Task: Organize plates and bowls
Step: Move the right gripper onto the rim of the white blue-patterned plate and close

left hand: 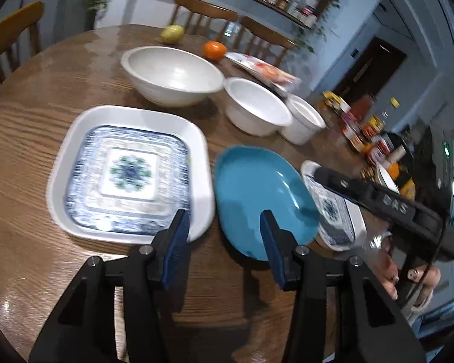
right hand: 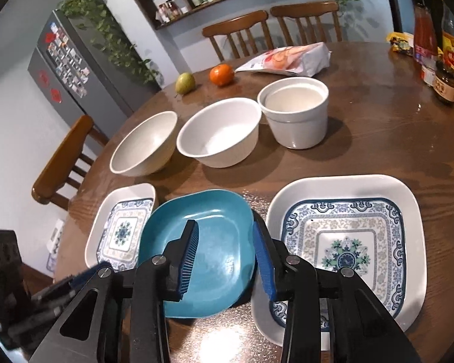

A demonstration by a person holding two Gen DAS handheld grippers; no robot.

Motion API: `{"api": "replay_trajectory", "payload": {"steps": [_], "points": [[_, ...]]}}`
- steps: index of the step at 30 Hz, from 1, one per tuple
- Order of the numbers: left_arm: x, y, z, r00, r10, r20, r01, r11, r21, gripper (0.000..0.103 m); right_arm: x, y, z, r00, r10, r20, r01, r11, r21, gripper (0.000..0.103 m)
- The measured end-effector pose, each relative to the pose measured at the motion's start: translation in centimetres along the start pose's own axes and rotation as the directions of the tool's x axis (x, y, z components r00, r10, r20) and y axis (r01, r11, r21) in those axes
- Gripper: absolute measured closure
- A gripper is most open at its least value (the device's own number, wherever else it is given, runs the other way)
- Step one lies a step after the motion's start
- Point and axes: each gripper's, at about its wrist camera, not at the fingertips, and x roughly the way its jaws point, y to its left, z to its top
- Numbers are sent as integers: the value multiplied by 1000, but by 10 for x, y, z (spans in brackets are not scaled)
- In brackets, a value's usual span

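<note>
A teal plate [right hand: 202, 205] sits raised between two white square plates with blue patterns, its edges over their rims. One patterned plate [right hand: 121, 233] is on its left, the other [right hand: 345, 242] on its right. My right gripper [right hand: 225, 220] is shut on the teal plate's right rim, one pad inside the dish and one outside. My left gripper [left hand: 224, 213] is shut on the teal plate [left hand: 257, 187] at its near left rim, beside the left patterned plate [left hand: 127, 169]. Behind stand a wide white bowl [right hand: 142, 145], a smaller white bowl [right hand: 218, 139] and a white pot [right hand: 296, 112].
On the round wooden table [right hand: 363, 151] lie a pear [right hand: 184, 83], an orange [right hand: 221, 74] and a snack bag [right hand: 290, 59] at the back. Jars and bottles [right hand: 445, 84] crowd the far right. Wooden chairs [right hand: 60, 163] ring the table. A hand [left hand: 390, 272] holds the right gripper.
</note>
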Motion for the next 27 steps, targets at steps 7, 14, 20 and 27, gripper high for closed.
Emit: {"api": "replay_trajectory", "payload": {"steps": [7, 14, 20, 27], "points": [[1, -12, -4, 997, -55, -49, 56, 998, 21, 57, -5, -14, 1, 998, -64, 0, 64, 997, 53, 60], [18, -72, 26, 983, -153, -99, 167, 974, 152, 49, -20, -38, 8, 980, -194, 33, 190, 976, 110, 50], [49, -102, 53, 976, -135, -171, 170, 963, 210, 49, -24, -63, 14, 980, -198, 17, 192, 966, 176, 50], [94, -134, 55, 957, -76, -280, 169, 930, 327, 50, -30, -89, 10, 969, -247, 1, 238, 936, 258, 50]]}}
